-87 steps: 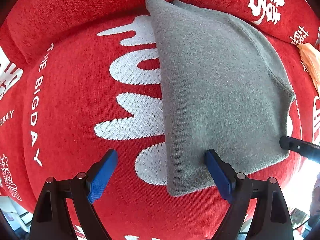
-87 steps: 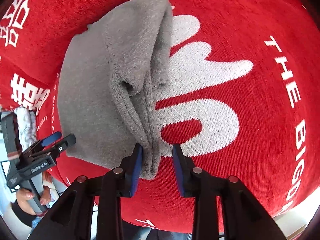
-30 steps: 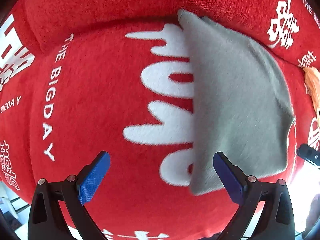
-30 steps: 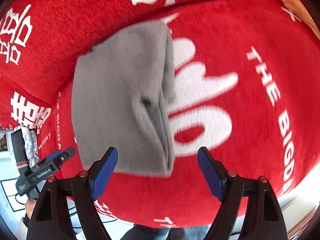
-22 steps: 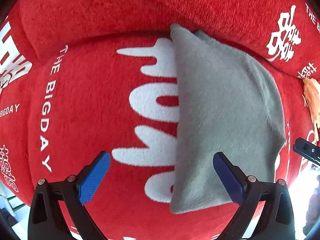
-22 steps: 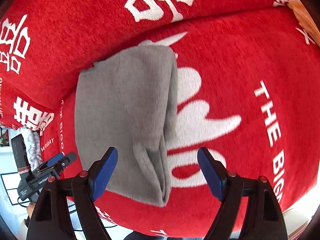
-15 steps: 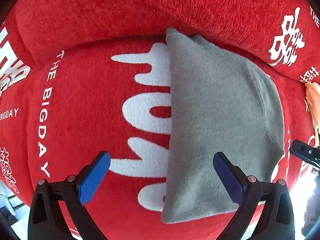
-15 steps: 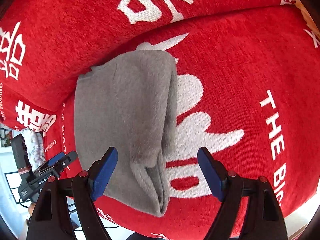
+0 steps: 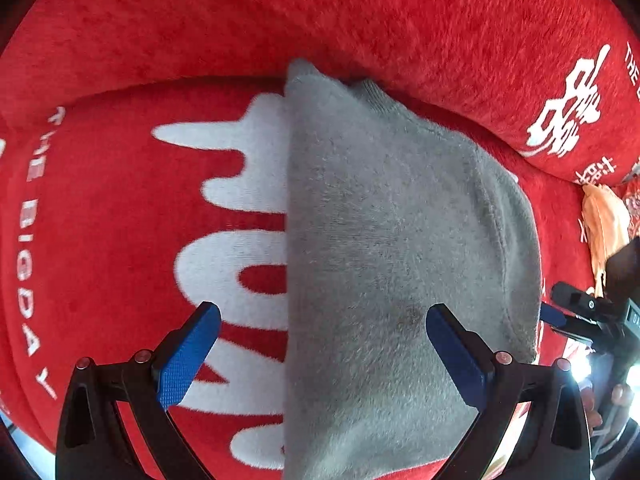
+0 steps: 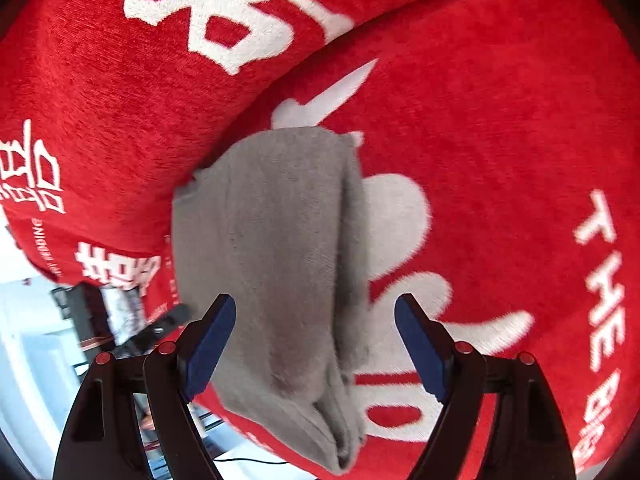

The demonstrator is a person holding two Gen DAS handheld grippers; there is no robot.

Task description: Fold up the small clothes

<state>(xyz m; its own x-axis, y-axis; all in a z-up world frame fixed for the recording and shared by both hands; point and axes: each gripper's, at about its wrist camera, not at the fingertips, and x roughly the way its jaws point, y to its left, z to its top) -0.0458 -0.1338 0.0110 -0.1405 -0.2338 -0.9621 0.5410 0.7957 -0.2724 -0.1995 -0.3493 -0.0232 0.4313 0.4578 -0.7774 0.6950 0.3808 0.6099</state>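
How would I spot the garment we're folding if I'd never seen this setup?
Start with the red cushion printed with large white lettering. On its seat, against the back roll, lies the folded grey garment, between the open left gripper and open right gripper. It is the only grey, fuzzy item; the orange cloth lies off at the edge.

The grey fleece garment (image 9: 384, 264) lies folded flat on the red cover, its straight folded edge running away between the left claw's (image 9: 320, 352) spread fingers, layered edges facing right.
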